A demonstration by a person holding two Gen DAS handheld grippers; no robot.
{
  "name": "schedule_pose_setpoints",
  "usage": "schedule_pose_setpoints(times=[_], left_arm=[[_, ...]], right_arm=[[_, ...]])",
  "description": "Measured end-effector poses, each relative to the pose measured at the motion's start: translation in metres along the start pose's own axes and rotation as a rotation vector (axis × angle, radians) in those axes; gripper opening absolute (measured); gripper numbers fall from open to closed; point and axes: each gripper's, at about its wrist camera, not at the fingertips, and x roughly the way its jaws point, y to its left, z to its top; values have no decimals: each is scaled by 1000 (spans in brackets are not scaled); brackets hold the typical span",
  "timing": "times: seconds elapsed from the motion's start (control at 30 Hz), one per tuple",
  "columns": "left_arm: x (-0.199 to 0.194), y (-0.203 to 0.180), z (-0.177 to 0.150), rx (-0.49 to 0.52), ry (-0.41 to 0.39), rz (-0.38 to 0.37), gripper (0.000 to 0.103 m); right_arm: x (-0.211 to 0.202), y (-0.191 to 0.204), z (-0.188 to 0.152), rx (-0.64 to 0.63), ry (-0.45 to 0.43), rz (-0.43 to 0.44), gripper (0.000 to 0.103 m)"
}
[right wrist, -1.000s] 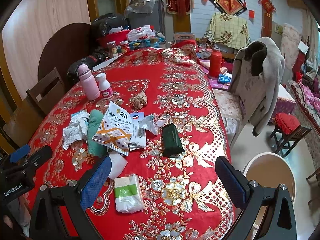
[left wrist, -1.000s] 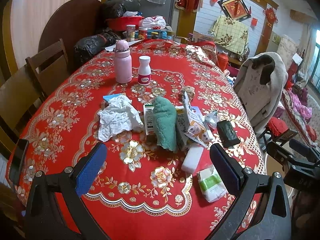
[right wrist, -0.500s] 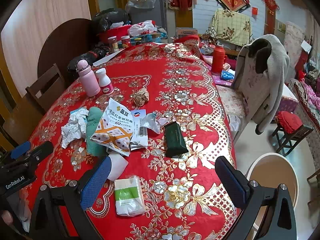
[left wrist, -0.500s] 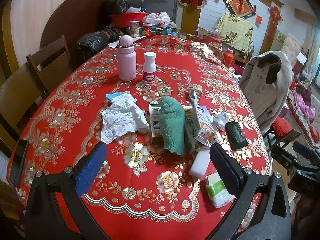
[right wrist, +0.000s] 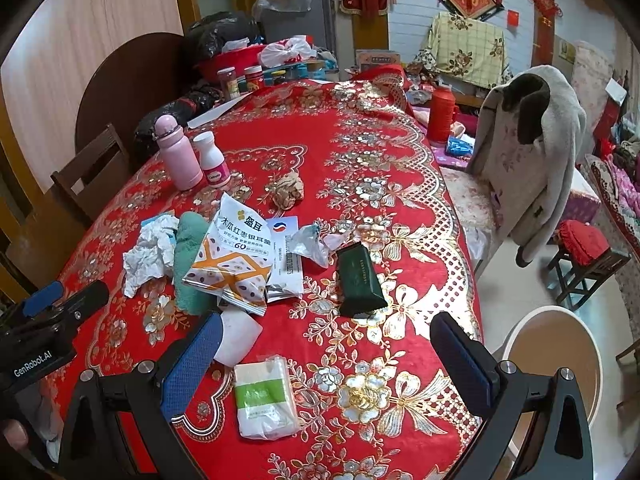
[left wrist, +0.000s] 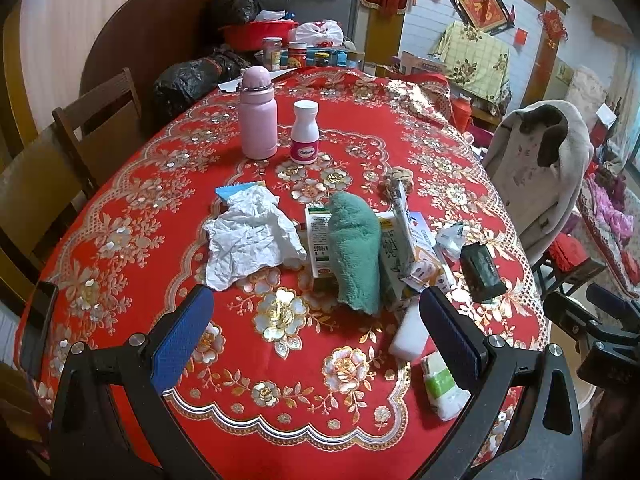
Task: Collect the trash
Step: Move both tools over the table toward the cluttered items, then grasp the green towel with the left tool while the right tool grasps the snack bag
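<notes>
One pink flask (right wrist: 178, 153), one white pill bottle (right wrist: 212, 160), one crumpled white paper (left wrist: 250, 236), one green cloth (left wrist: 354, 256), one snack bag (right wrist: 232, 256), one dark green pouch (right wrist: 360, 280), one tissue pack (right wrist: 264, 396), one white block (right wrist: 236, 338), one brown paper wad (right wrist: 288, 190).

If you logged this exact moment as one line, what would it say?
task: collect trash | left gripper: open, empty | right gripper: open, empty | crumpled paper, snack bag: on table

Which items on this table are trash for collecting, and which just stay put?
Trash: crumpled white paper, printed snack bag, dark green wrapper, small brown paper ball.

Staying: pink insulated bottle, white pill bottle, green fuzzy cloth.
</notes>
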Motion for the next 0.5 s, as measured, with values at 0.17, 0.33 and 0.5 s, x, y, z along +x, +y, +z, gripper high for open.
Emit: schedule_pose_setpoints(times=[0.17, 0.33, 0.5], left_arm=[[7, 3, 2, -3, 9, 2, 102], [13, 6, 4, -7, 18, 3, 102], [20, 9, 7, -11, 30, 0, 102]], right_arm=[[7, 2, 1, 4, 17, 6, 103], [14, 5, 3, 2, 33, 8, 103], [24, 8, 7, -1, 53, 18, 103]])
